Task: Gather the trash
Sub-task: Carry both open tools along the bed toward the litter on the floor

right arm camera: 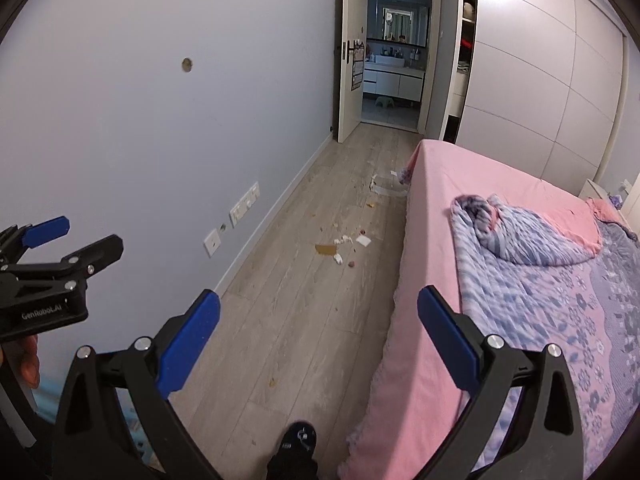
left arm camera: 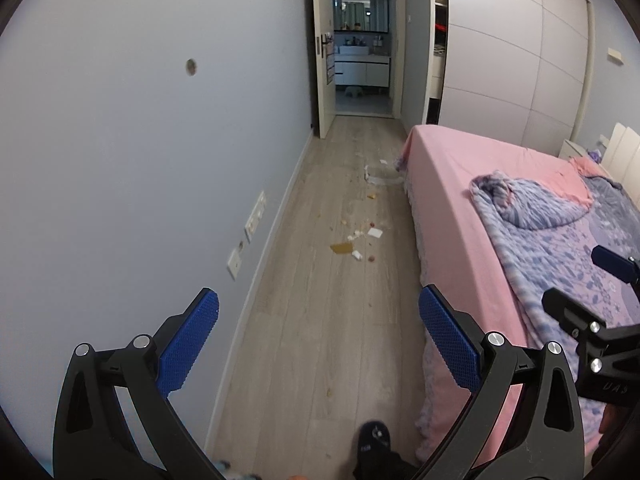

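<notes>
Where writing shows: "GenRobot.AI" on left hand-held gripper point(right arm camera: 60, 248) body, seen from right wrist view; other markings unreadable. Trash point(left arm camera: 356, 242) scattered mid-floor: brown flat scrap point(left arm camera: 341, 247), white crumpled bits, white square paper point(left arm camera: 375, 233), small reddish pieces; clear plastic wrapper point(left arm camera: 382, 178) farther on, by bed corner. Floor point(left arm camera: 312, 340) strip narrow, between wall point(left arm camera: 120, 160) and pink bed point(left arm camera: 460, 208), open through to doorway point(left arm camera: 362, 40). Left hand-held gripper point(left arm camera: 318, 332) wide open, empty. Right hand-held gripper point(right arm camera: 318, 332) wide open, empty. Dark slipper point(left arm camera: 374, 438) at bottom edge.
</notes>
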`<state>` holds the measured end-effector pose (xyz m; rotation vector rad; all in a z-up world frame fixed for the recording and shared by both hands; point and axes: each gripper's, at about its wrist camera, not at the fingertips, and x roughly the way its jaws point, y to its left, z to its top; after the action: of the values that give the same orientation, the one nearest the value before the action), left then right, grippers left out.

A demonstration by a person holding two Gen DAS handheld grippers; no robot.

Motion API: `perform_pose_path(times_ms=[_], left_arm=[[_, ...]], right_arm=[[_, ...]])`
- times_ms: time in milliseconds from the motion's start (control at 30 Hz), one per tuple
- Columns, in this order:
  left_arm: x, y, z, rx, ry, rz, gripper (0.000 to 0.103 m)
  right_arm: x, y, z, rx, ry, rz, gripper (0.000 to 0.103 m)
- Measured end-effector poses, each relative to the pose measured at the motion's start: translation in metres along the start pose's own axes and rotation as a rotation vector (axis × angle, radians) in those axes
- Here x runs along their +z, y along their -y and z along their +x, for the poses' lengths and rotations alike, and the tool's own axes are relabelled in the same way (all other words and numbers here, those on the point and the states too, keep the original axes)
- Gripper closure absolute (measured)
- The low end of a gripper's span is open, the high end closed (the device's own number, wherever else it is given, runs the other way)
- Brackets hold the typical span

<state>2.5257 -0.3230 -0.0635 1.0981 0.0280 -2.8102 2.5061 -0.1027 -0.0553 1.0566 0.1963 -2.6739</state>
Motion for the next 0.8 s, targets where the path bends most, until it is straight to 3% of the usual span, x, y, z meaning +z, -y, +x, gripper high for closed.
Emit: perform_pose_path(times_ms=[200, 533, 800], left_arm=[[0.077, 0.013, 0.052, -0.006, 0.004, 0.011, 0.006], [0.149, 0.018, 0.142, -0.04, -0.051, -0.006, 0.006], [0.213, 0.004, 0.238, -0.093, -0.047, 0.049, 0.006]], right_arm=[[0.062, 0.027, 0.053, 0.028, 0.004, -0.015, 0.007], [0.129, 0.053, 0.124, 0.019, -0.008, 0.011, 0.007], [0.198, 0.052, 0.213, -0.027, -0.024, 0.017, 0.007]])
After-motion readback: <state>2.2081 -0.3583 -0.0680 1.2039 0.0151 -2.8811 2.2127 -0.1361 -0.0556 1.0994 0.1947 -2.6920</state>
